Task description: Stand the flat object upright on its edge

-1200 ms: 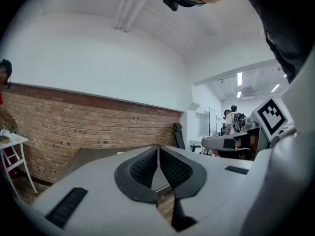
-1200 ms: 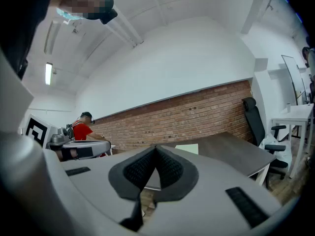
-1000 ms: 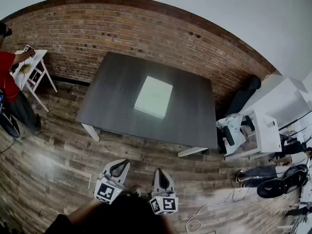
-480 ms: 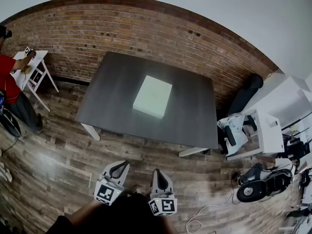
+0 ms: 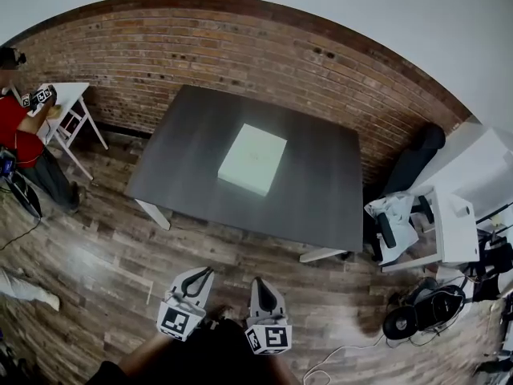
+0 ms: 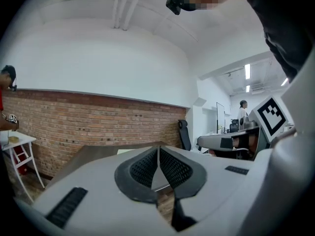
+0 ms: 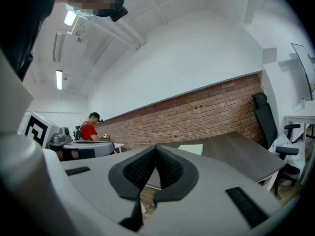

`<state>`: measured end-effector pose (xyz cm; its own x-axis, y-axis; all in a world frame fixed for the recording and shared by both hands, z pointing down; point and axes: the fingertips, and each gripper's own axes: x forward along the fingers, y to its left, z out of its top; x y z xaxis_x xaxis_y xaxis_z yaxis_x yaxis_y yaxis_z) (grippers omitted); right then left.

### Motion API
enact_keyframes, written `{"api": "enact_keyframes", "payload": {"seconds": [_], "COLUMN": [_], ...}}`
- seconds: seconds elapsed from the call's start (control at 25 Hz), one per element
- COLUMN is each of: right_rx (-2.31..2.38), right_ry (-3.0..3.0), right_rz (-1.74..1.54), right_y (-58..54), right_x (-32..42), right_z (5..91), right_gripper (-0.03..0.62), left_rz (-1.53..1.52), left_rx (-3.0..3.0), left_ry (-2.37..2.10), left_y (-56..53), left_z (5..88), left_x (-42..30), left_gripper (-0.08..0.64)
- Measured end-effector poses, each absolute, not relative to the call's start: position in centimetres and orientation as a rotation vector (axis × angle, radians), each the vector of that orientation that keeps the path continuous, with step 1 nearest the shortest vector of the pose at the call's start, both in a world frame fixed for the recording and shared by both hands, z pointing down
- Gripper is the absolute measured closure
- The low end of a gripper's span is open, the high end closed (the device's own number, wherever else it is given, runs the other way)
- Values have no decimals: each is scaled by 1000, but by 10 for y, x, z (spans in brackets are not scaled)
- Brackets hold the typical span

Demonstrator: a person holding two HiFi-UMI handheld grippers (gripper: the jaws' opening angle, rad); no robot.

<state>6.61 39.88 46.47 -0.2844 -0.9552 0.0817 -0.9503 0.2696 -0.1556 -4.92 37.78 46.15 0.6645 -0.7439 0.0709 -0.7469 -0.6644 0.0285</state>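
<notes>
A flat white box (image 5: 252, 159) lies on its broad face near the middle of the dark table (image 5: 321, 199). The same white box (image 7: 191, 149) shows far off in the right gripper view, and a sliver of it (image 6: 127, 152) in the left gripper view. My left gripper (image 5: 198, 275) and right gripper (image 5: 264, 287) hang side by side over the wooden floor, well short of the table's near edge. Both are shut with nothing between the jaws, as the left gripper (image 6: 158, 154) and right gripper (image 7: 156, 151) views show.
A brick wall (image 5: 240, 46) runs behind the table. A person in red (image 5: 20, 147) stands at a small white table (image 5: 68, 103) at the left. At the right stand a black office chair (image 5: 413, 159), a white desk unit (image 5: 425, 223) and floor clutter with cables (image 5: 425, 311).
The head view has shifted slightly, so the table and room sit a little to the right. Both grippers stay shut and low in the view.
</notes>
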Motion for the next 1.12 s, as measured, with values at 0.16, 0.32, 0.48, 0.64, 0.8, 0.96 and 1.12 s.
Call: {"api": "enact_keyframes", "payload": {"seconds": [0.16,0.32,0.48,0.64,0.8,0.96,1.12], "right_rx": [-1842,-1845,-1857,-1890,-1889,-1911,-1947], "right_ry": [2496,2490,2479,2474,2477,2482,2448], "right_rz": [-279,-276,-256,-228,-235,-239,-261], "right_y": [398,383,362,325,290,251,215], "right_x": [79,84,87,83,77,70,63], "right_z": [471,471,470,473,478,484,479], "right_gripper": [568,568,568,568,568,568,568], "left_rz": [101,113,89,90,96,96,122], "left_rx": [2817,2800,2825,2817,2855,2868,2864], "left_ry": [-1279,-1291,-1279,-1227,-1194,-1180,-1154], "left_y": [382,362,336,301,263,221,180], "left_z": [466,470,470,480,480,482,482], "left_x": [-40,-39,-36,-31,-28,-38,-49], "left_gripper": [518,518,518,518,518,518,518]}}
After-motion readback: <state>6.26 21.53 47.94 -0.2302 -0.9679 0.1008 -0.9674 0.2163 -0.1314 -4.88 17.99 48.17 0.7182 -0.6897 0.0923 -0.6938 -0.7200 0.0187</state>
